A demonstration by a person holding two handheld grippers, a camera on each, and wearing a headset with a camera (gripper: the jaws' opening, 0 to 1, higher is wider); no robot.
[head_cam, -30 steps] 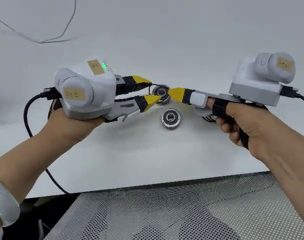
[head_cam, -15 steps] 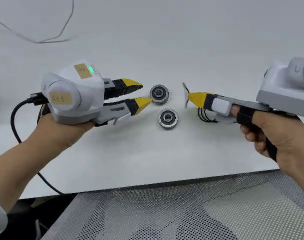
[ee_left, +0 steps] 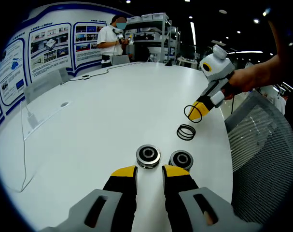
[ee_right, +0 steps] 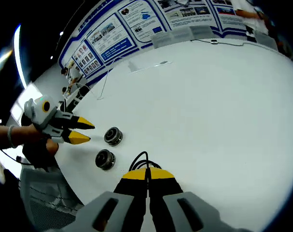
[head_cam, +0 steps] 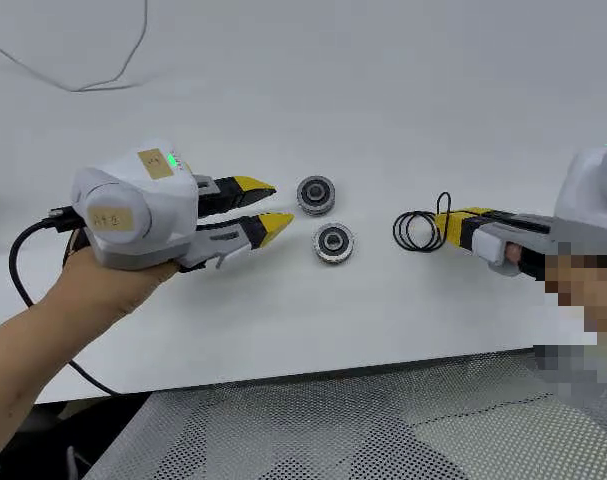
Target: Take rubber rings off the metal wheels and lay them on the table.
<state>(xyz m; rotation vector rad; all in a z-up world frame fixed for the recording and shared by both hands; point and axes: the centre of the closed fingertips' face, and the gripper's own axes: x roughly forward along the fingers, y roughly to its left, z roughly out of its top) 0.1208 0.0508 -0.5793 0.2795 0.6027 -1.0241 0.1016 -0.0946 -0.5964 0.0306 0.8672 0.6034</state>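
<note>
Nearest the person, a grey mesh surface (head_cam: 383, 420) runs along the front edge of the white table (head_cam: 383, 100).

On the left, a hand grips the left gripper (head_cam: 266, 204). Its yellow-tipped jaws are released, with a clear gap between them, and they grasp nothing. They point right towards two metal wheels and stop just short of them, touching neither.

The near wheel (head_cam: 334, 241) lies on the table a little right of the left gripper's lower jaw. The far wheel (head_cam: 317, 194) sits just behind it and slightly to the left, close to it but apart. In the left gripper view both wheels lie just ahead of the open jaws.

To the right of the wheels and well apart from them, a small pile of rubber rings (head_cam: 415, 231) lies flat on the table with the rings overlapping.

At the right edge of that pile is the right gripper (head_cam: 445, 226), coming in from the right. Its jaws are clenched together on one thin black rubber ring (ee_right: 142, 153), which stands up as a loop from the yellow tips, off the table surface.

At the far left of the table, a thin cable (head_cam: 78, 84) trails across the white top.
</note>
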